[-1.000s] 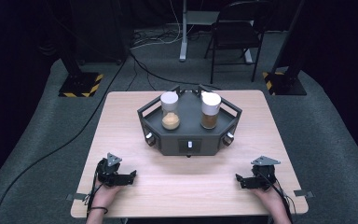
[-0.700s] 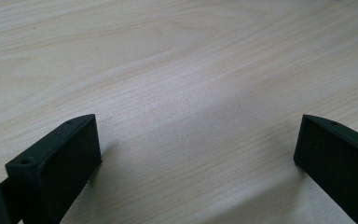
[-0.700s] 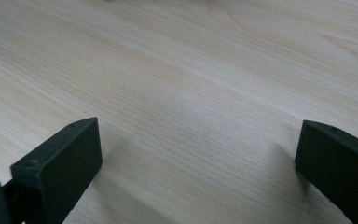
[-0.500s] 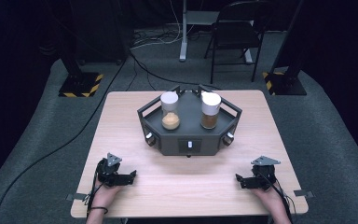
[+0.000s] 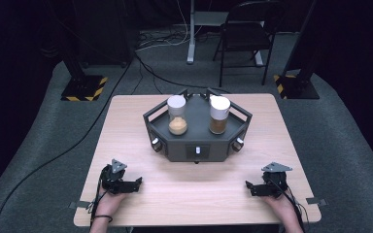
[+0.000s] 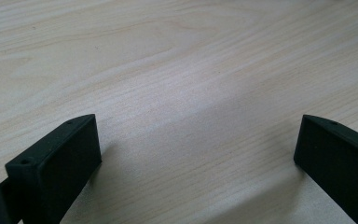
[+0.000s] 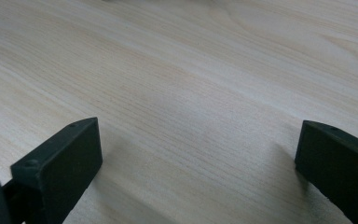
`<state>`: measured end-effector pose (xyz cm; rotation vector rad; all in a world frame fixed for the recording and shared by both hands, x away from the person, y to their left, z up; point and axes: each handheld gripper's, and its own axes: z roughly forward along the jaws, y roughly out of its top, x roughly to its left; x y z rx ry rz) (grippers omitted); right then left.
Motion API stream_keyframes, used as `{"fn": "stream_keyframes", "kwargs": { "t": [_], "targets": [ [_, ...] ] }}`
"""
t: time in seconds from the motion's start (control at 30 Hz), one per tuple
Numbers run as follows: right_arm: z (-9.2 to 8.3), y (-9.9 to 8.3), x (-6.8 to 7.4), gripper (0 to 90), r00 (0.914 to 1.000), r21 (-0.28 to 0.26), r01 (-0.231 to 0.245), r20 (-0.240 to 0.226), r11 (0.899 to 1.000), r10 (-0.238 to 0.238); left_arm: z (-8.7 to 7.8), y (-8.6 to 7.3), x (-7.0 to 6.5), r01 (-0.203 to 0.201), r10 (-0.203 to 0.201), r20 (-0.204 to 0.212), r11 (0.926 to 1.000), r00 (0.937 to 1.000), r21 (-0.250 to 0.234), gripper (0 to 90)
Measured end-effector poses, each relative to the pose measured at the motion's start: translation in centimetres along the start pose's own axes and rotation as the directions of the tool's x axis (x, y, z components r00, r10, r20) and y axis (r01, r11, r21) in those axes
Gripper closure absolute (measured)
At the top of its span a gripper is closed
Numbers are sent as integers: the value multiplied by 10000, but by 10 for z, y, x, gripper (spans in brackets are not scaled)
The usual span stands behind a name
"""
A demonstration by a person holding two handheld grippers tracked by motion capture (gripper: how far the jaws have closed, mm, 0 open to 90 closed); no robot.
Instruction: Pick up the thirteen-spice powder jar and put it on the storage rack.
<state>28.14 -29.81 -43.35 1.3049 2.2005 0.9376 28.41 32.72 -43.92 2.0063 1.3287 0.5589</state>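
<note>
Tools idle: left tool [image 5: 135, 183] and right tool [image 5: 250, 187] released, empty, resting on pale wooden desk [image 5: 126, 126]. Approach white-capped clear jars [image 5: 177, 115] on dark hexagonal tray [image 5: 194, 145] level, squeeze below cap.

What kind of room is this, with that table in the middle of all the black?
Probably a recording studio or lab: a light wooden table ringed by black curtains, grey carpet with loose cables, and stand bases taped yellow and black.
</note>
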Motion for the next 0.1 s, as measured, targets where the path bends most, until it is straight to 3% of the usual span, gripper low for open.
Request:
{"fn": "stream_keyframes", "kwargs": {
  "t": [0.1],
  "targets": [
    [0,0,0,0,10000,-1,0,0,10000,0,0,0,0,2,-2,0,10000,10000,-4,0]
  ]
}}
